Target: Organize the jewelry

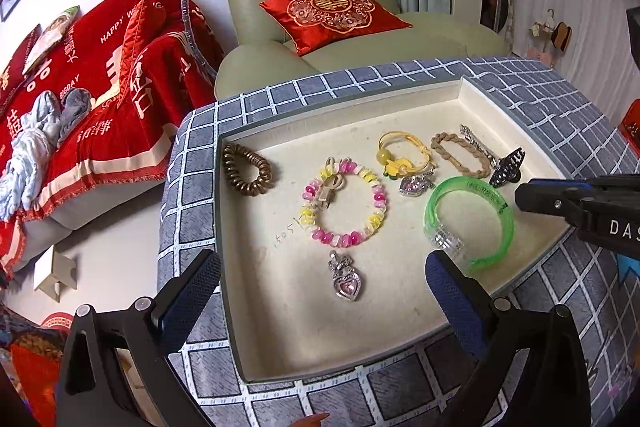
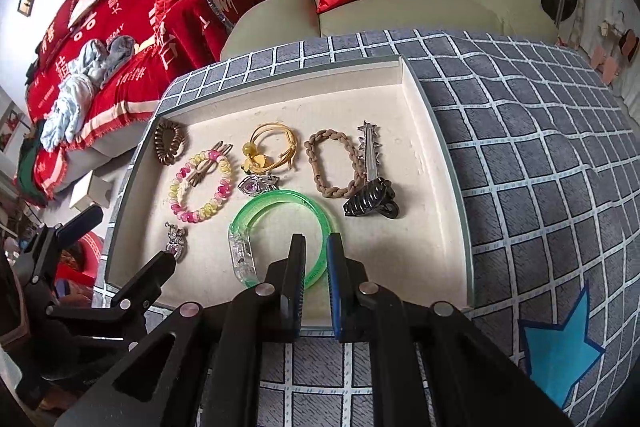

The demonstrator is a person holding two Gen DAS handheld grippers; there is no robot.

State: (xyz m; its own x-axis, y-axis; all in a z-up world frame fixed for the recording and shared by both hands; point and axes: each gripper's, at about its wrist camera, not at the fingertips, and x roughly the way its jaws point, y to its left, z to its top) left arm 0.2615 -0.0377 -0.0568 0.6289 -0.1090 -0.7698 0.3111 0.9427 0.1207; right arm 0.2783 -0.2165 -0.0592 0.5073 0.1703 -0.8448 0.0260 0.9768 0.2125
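My right hand-held gripper [image 2: 316, 247] sits narrowed astride the green bangle [image 2: 280, 223] rim in the tray [image 2: 440, 147] for a lift, left hand-held gripper [image 1: 320, 267] wide, empty, near the heart pendant [image 1: 347, 281].

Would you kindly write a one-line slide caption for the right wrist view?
Right gripper nearly closed around the green bangle's near rim, among hair ties and clips in a cream tray.

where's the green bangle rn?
In the tray, near its front edge: the green bangle lies just ahead of the right claw, with the black hair clip to its right.
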